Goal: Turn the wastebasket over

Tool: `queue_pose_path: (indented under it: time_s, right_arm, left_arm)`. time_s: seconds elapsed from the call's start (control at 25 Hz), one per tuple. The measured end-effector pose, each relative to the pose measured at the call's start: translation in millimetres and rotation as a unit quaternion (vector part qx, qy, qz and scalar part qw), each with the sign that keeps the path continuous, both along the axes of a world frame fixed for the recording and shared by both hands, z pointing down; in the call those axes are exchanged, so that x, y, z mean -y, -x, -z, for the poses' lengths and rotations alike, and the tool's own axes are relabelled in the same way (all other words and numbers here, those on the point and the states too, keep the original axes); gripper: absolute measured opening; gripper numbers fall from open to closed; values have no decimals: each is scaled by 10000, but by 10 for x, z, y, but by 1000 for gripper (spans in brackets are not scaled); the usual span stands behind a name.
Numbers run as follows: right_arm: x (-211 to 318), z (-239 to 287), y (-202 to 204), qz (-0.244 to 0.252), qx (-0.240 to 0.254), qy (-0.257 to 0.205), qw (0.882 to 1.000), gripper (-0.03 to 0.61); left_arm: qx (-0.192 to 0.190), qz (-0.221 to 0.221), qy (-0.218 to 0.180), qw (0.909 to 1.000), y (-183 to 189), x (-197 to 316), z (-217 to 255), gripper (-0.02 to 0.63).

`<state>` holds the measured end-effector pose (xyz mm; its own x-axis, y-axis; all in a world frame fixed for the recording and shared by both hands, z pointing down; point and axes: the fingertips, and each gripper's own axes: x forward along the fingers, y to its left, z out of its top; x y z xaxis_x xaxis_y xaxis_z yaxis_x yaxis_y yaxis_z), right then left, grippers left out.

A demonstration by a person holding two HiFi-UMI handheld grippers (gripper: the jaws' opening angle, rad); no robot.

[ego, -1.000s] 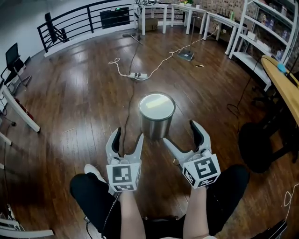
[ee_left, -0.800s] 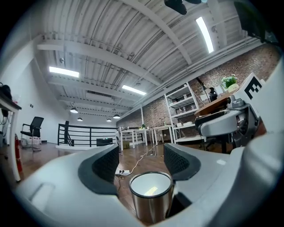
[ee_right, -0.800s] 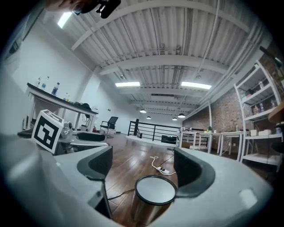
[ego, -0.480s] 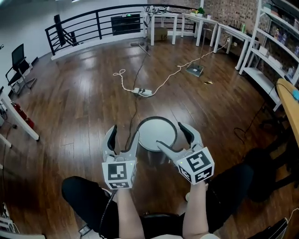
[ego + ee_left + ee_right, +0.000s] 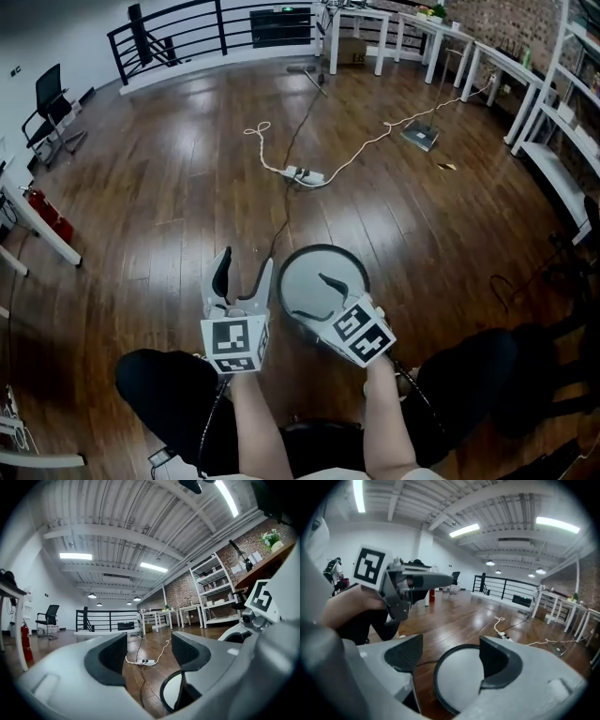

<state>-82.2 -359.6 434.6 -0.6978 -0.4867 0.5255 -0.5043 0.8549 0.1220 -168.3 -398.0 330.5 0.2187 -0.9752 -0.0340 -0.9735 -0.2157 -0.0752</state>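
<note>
The wastebasket (image 5: 305, 277) is a metal cylinder standing on the wood floor just ahead of the person's knees, showing a pale round top ringed in black. My right gripper (image 5: 317, 300) tilts down over that top, one finger above the pale face and the other near the near-left rim. Its jaws are closing, and in the right gripper view the wastebasket (image 5: 458, 677) rim lies between them, untouched by the pads. My left gripper (image 5: 244, 267) is level beside the basket's left side, jaws closing on nothing. In the left gripper view the wastebasket (image 5: 171, 694) rim shows low and right of the jaws.
A power strip (image 5: 306, 175) with cables trails across the floor beyond the basket. White tables (image 5: 356, 23) and a black railing (image 5: 206, 23) line the far side. Shelving (image 5: 572, 103) is at right, an office chair (image 5: 54, 122) and fire extinguisher (image 5: 42, 211) at left.
Both grippers have come up to the basket. The right one has dipped down over its top. The left one has drawn in beside its left side.
</note>
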Motion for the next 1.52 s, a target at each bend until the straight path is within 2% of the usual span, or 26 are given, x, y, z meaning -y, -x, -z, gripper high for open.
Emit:
queue_pose_path:
  time_s: [0.16,0.28,0.4,0.52,0.68,0.84,0.96,1.08,1.2,1.36,1.4,1.44,1.52]
  right_arm:
    - [25,-669,347,336,-550,535,9965,338]
    - [65,-1093,480,408,-949,710,9921,294]
    - [91,-1442,576,540,-1443,607,9862,213]
    - [166,-1572,629,378,-1720,269,9840,163]
    - [215,-1508,665,-49,-1216,280,9922,105]
    - [312,-1329,472,-187,-870,467,9949,80]
    - [527,-1029,209,-513,-158,607,9967,77]
    - [733,-748,-93,-856,686,789,9908,74]
    - [869,-592,-348,-1172,1638,1070,9737,70]
    - [1033,-634,-827,-1889,2952,1553,9236,60]
    - [1065,-702,-997,-2124,3072,1619,9134,56]
    - [1087,-807,-1182,-2377,3021,1657,9082,51]
    - [1083,-1131,-1548,-2866,2492,1739,9086,46]
  left_arm:
    - [-79,238,407,9989,172,164,-377,319]
    - [-317,457,735,9957,306,232,-678,308]
    - [-721,621,1086,9895,423,269,-1002,308]
    - [-789,731,1320,9854,498,278,-1213,305]
    - [-851,886,1338,9834,577,288,-1246,294]
    - [-835,795,1328,9844,536,318,-1205,290]
    - [-885,734,1337,9843,538,315,-1133,290]
    - [-951,751,1332,9837,567,311,-1114,290]
    - [-980,751,1444,9818,556,307,-1199,290]
    - [-955,601,1562,9813,445,338,-1277,290]
    - [-944,575,1614,9807,420,342,-1310,290]
    - [-947,565,1676,9797,403,341,-1354,290]
    - [-989,572,1803,9770,385,330,-1465,291]
